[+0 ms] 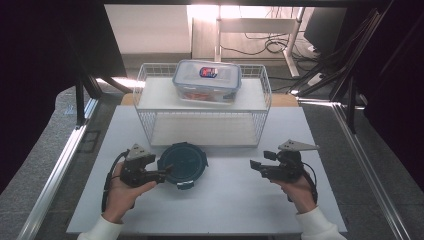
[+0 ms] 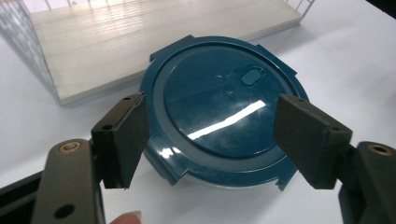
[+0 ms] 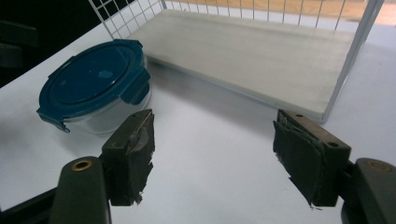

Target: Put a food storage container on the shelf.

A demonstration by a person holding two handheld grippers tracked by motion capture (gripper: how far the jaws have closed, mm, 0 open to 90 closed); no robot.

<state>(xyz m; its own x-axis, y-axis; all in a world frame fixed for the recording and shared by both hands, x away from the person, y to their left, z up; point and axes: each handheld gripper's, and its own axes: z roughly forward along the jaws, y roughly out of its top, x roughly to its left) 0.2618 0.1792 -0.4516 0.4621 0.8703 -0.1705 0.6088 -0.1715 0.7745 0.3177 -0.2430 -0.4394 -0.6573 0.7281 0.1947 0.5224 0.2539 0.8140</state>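
Note:
A round clear container with a dark blue clip lid (image 1: 182, 162) (image 2: 219, 140) (image 3: 93, 79) stands on the white table just in front of a wire rack. My left gripper (image 1: 165, 173) (image 2: 212, 109) reaches in from the container's left. Its jaws stand open and hover over the near part of the lid, one pad at each side, with no pad pressing on it. My right gripper (image 1: 257, 166) (image 3: 215, 123) is to the right of the container and well apart from it, pointing left. It is open with only bare table between its pads (image 3: 133, 154).
The white wire rack (image 1: 266, 87) has a low pale shelf (image 2: 140, 42) (image 3: 257, 56) and a top shelf. On the top shelf sits a clear rectangular box with a blue-rimmed lid (image 1: 207, 82). The white table (image 1: 225, 205) ends close to my forearms.

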